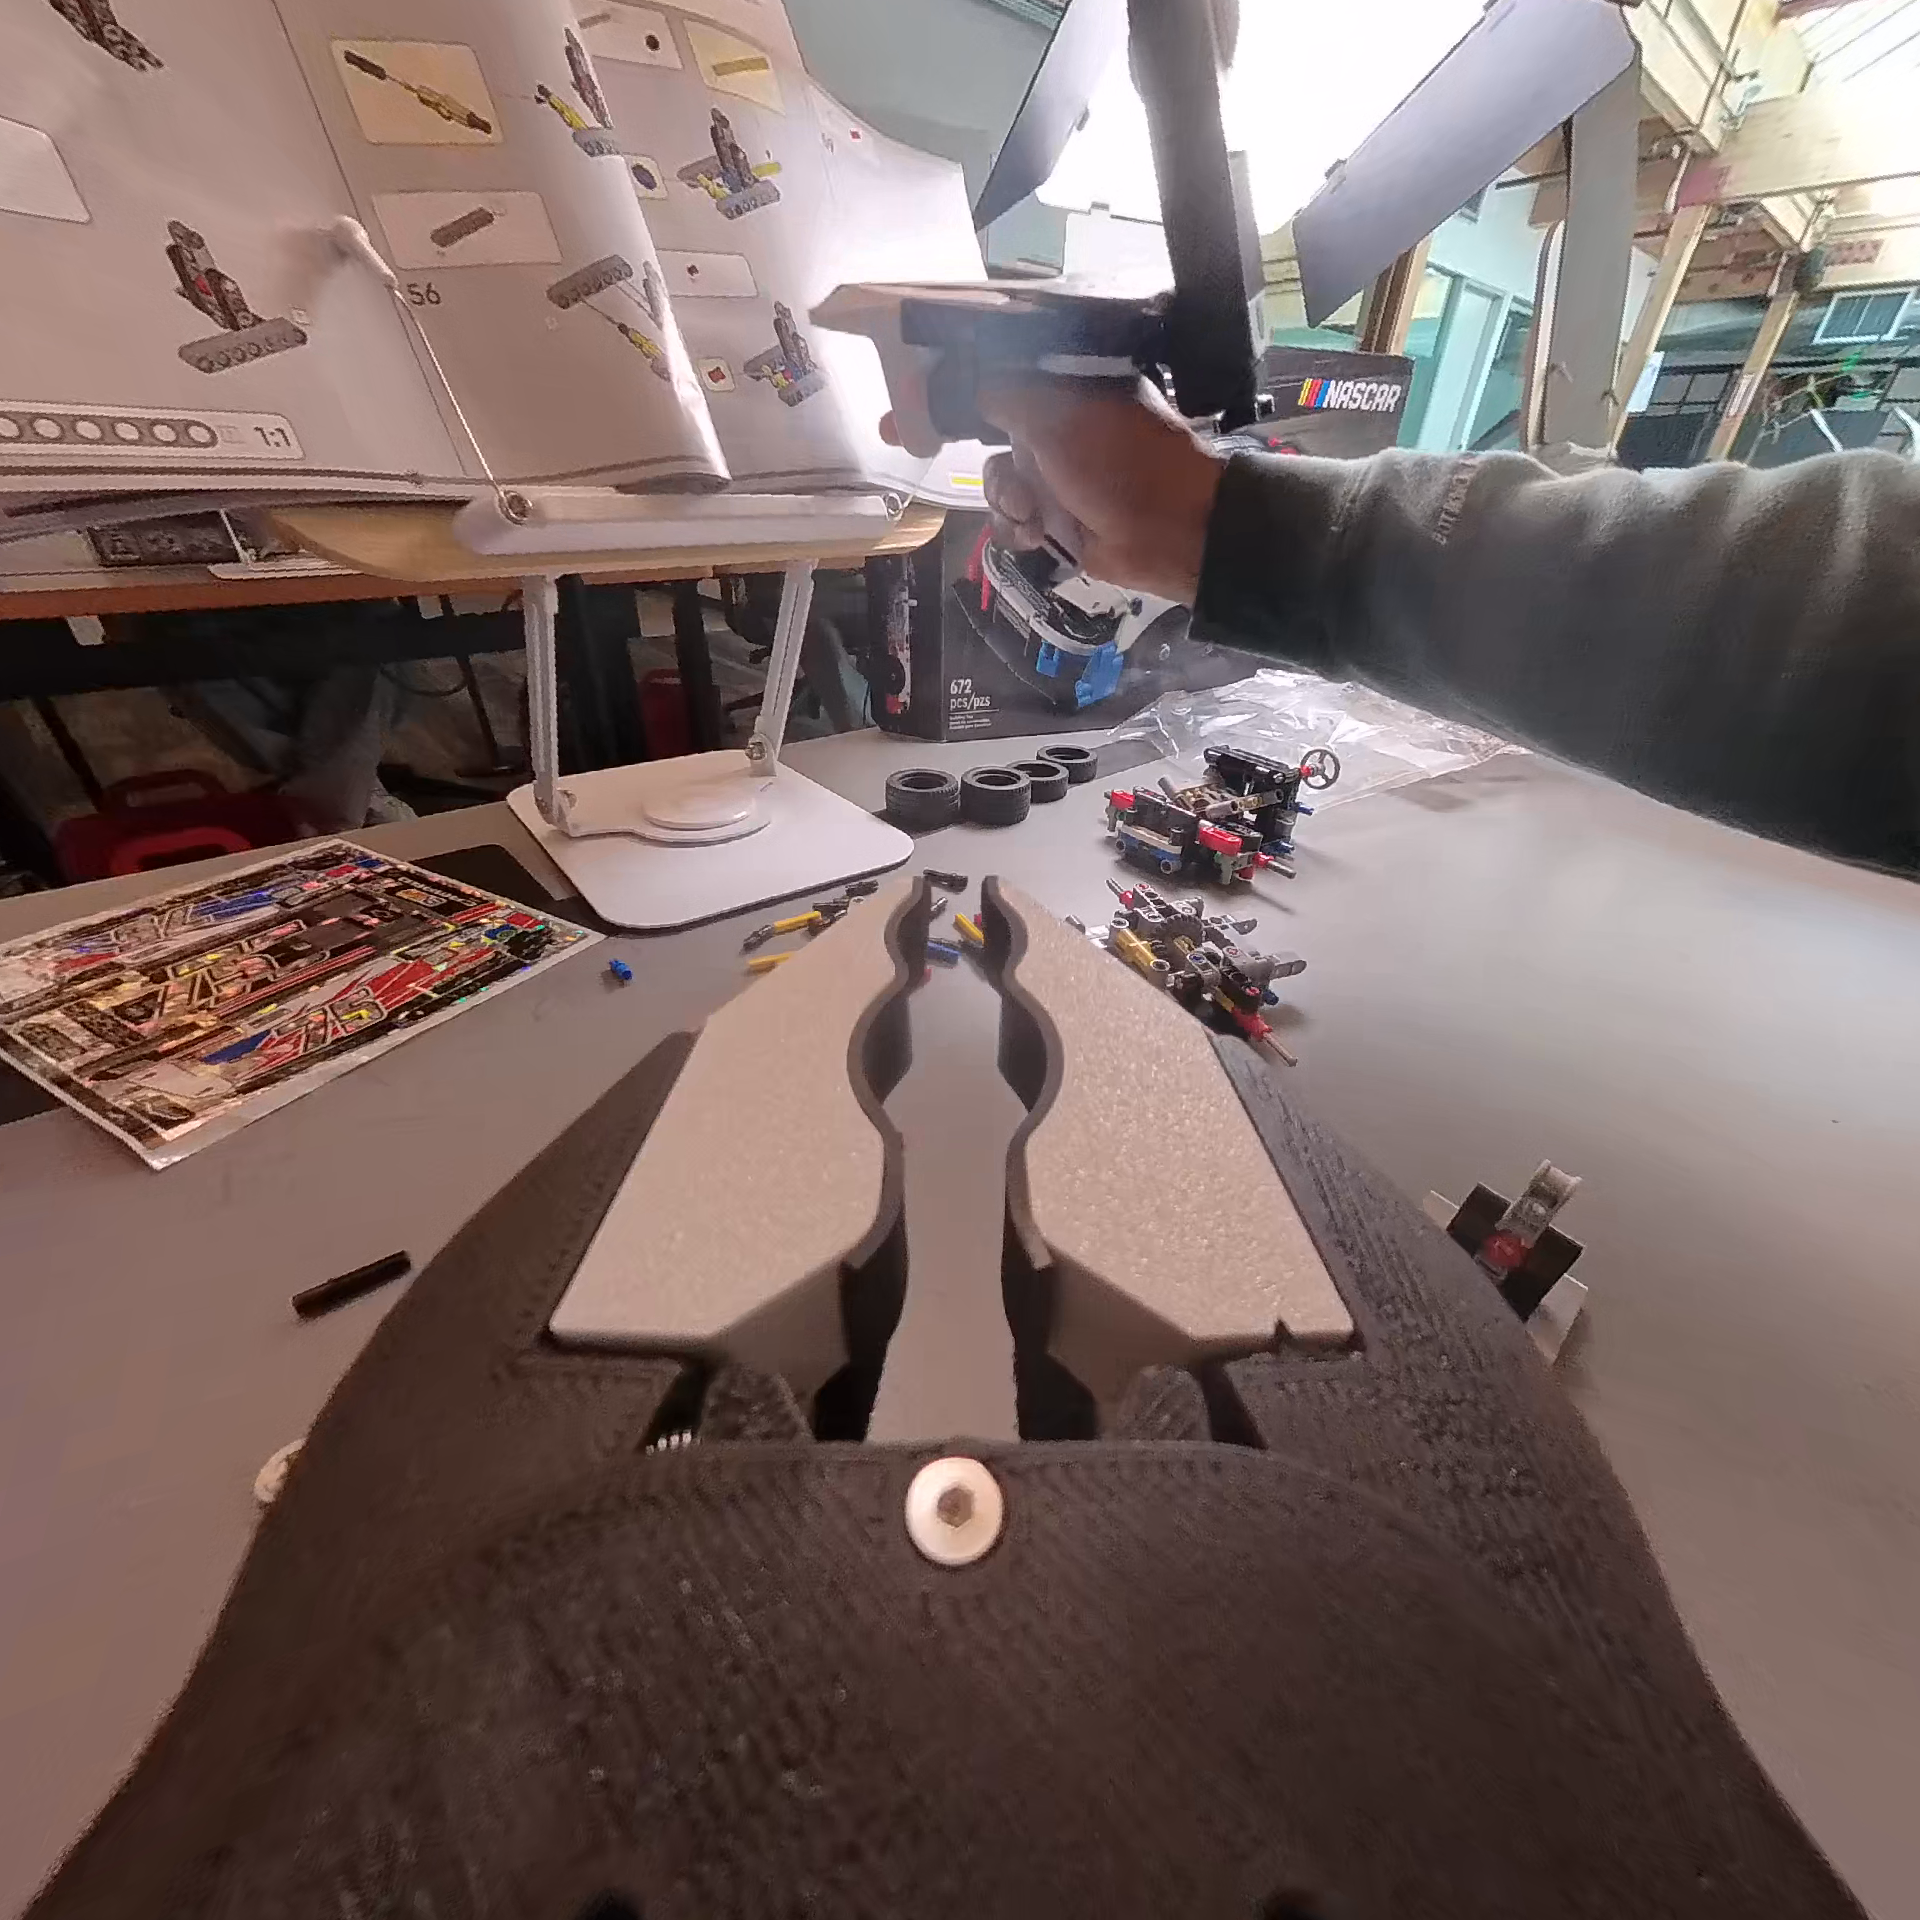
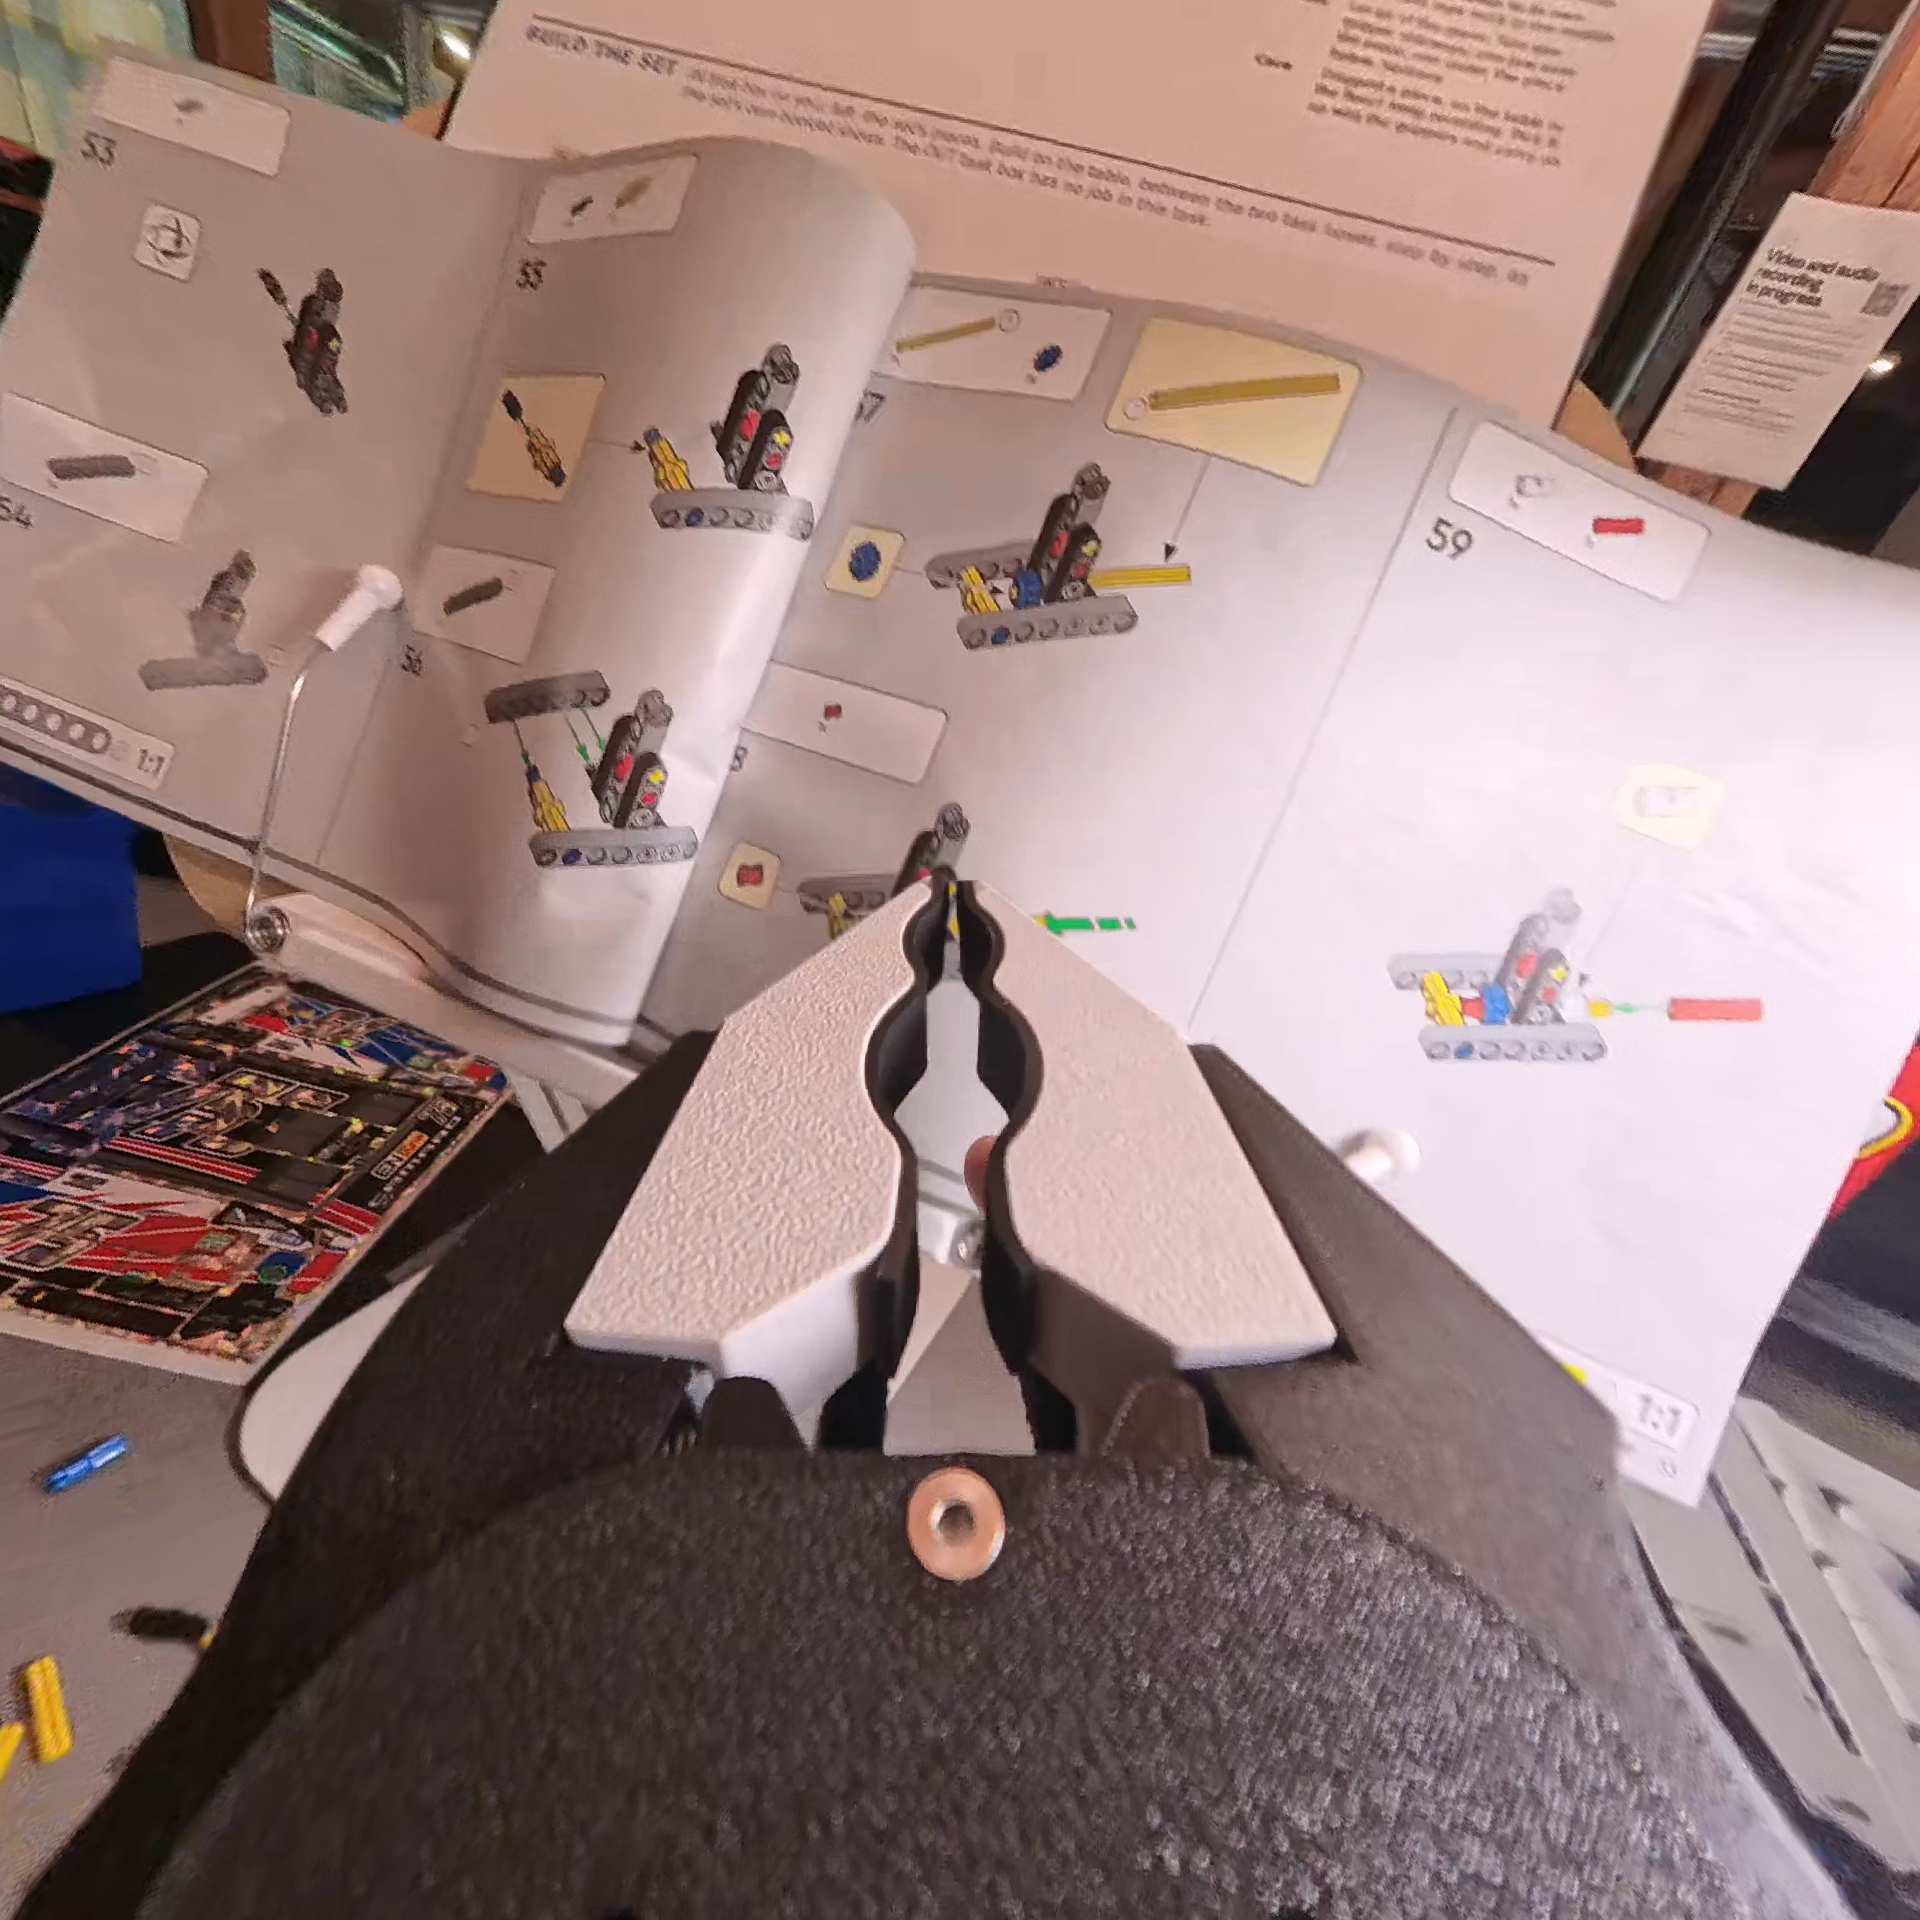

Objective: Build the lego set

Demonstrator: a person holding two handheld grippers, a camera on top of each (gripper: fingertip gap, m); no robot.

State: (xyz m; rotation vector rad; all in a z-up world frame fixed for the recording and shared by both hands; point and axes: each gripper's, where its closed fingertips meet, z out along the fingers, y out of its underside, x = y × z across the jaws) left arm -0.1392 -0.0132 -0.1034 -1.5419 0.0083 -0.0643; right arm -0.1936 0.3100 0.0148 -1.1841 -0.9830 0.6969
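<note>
right gripper (image 2: 951, 899) fingers closed at the tips, nothing plainly held, pointing at instruction booklet (image 2: 1039, 623) mid-frame | left gripper (image 1: 951, 899) fingers slightly apart, empty, over loose pins (image 1: 790, 925) on worktop (image 1: 1558, 1039) | risk: tips snag/tear page, tip book stand (image 1: 707, 831)

grey table (image 1: 1558, 1039) | wooden beams (image 1: 1756, 156) | bright daylight above

The left gripper (image 1: 954, 891) covers some small pins (image 1: 940, 940) on the worktop (image 1: 1558, 1039). The right gripper (image 1: 904, 364) is motion-blurred; a hand (image 1: 1091, 488) hides its rear. The booklet (image 2: 1351, 779) runs off-frame, partly blurred.
</note>
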